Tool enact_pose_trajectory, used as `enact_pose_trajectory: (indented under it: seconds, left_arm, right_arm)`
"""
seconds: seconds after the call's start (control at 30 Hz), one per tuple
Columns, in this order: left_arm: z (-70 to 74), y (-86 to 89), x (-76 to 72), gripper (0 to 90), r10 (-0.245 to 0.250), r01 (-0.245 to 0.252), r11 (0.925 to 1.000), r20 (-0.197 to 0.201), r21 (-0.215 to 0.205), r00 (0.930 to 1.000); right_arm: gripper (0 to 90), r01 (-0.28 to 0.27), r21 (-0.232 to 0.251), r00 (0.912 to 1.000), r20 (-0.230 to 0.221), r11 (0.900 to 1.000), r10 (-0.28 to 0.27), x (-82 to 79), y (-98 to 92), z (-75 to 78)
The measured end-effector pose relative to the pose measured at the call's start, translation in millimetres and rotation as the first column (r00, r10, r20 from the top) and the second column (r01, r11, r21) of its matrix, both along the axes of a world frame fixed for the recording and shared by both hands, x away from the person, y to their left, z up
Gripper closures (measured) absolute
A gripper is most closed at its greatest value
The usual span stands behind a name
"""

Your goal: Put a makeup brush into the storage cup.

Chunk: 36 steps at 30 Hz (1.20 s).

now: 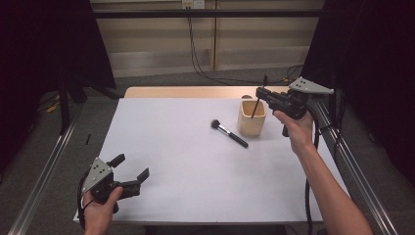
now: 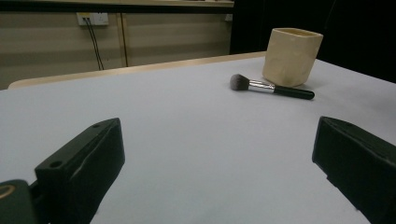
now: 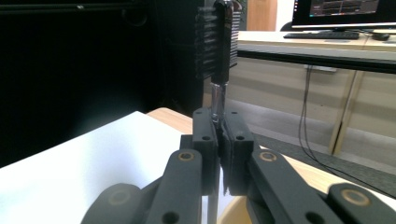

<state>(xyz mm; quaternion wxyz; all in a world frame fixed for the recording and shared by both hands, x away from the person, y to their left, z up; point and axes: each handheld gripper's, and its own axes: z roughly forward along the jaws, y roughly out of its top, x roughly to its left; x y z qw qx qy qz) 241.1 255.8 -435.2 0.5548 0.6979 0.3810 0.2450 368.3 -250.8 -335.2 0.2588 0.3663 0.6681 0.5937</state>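
Black comb brush [image 3: 218, 42] clamped upright in right gripper [image 3: 219, 135], above cup [image 1: 252, 118].

High view sits above my side of the table [image 1: 195, 161], looking forward and down, far enough to take in the whole top. My left gripper [image 1: 128, 175] cam rides low near the table's near-left corner, looking level across it at the cup [image 2: 292, 56] and the powder brush [image 2: 271, 87]; both show from above too. My right gripper [image 3: 219, 135] cam is close on its jaws, facing the room.
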Motion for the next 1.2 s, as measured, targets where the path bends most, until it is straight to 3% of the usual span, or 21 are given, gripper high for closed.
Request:
enact_pose_trajectory:
  seconds: [0.5,1.2]
  left_arm:
    - [-0.2,0.8,0.1,2.3,0.001,-0.001,1.0000,0.004,-0.003,1.0000]
    - [-1.7,1.6,2.7,2.3,0.005,-0.005,1.0000,0.000,0.005,1.0000]
  right_arm:
    - [86.3,0.065,-0.017,0.9979,-0.002,0.998,-0.065,23.5,-0.1,-9.0]
    - [86.3,0.098,-0.054,0.9949,-0.018,0.994,-0.099,37.1,-2.2,-24.3]
